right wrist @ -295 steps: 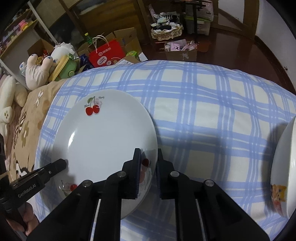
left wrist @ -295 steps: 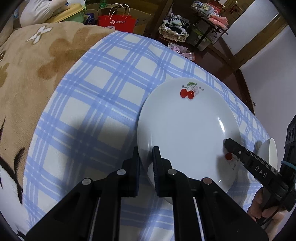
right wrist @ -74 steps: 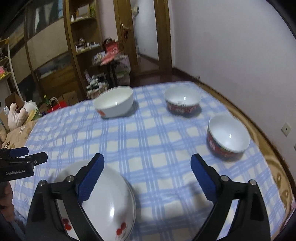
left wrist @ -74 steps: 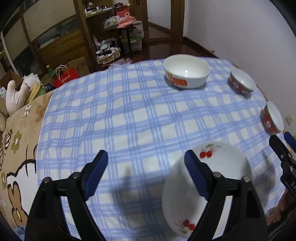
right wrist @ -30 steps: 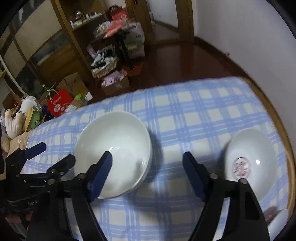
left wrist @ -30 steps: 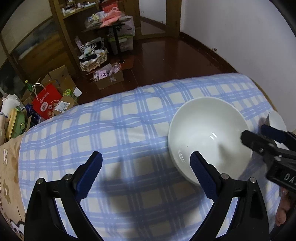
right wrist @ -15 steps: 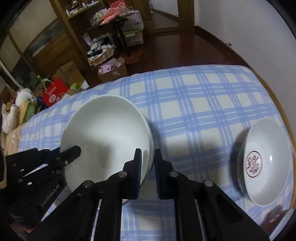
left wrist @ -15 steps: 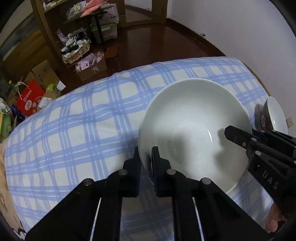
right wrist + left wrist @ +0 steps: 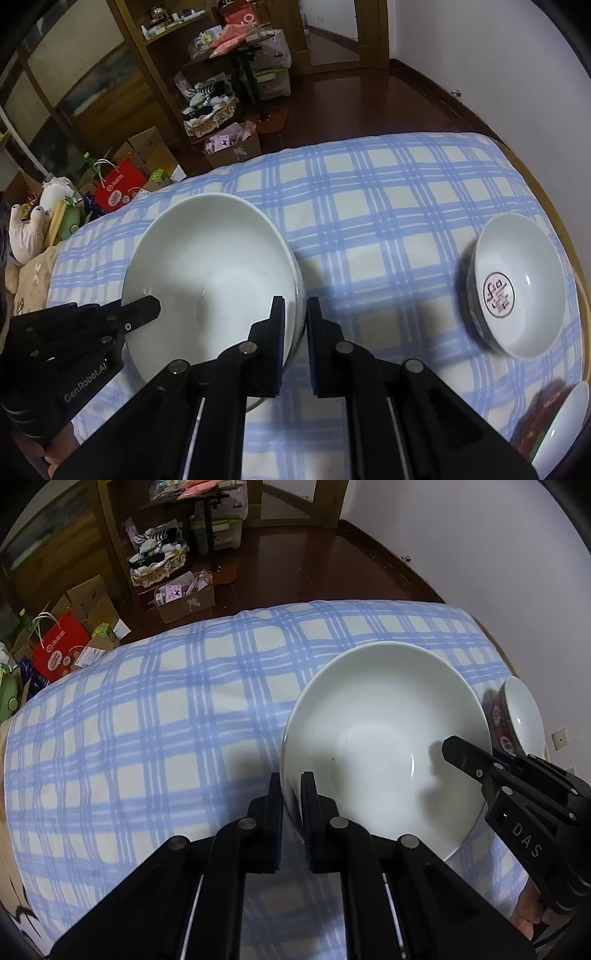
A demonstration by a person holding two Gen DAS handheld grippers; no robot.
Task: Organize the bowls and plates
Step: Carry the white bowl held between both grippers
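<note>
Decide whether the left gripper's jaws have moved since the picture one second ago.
Yes. The left gripper has just closed onto the large white ceramic bowl's near rim.

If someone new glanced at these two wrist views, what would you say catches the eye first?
The large white bowl dominates both views, sitting on the blue checked tablecloth with the left gripper and the right gripper each clamped on opposite sides of its rim. Next comes the smaller bowl to the right, with a dark red emblem inside. Behind the table, the floor is cluttered with boxes and a red shopping bag.
</note>
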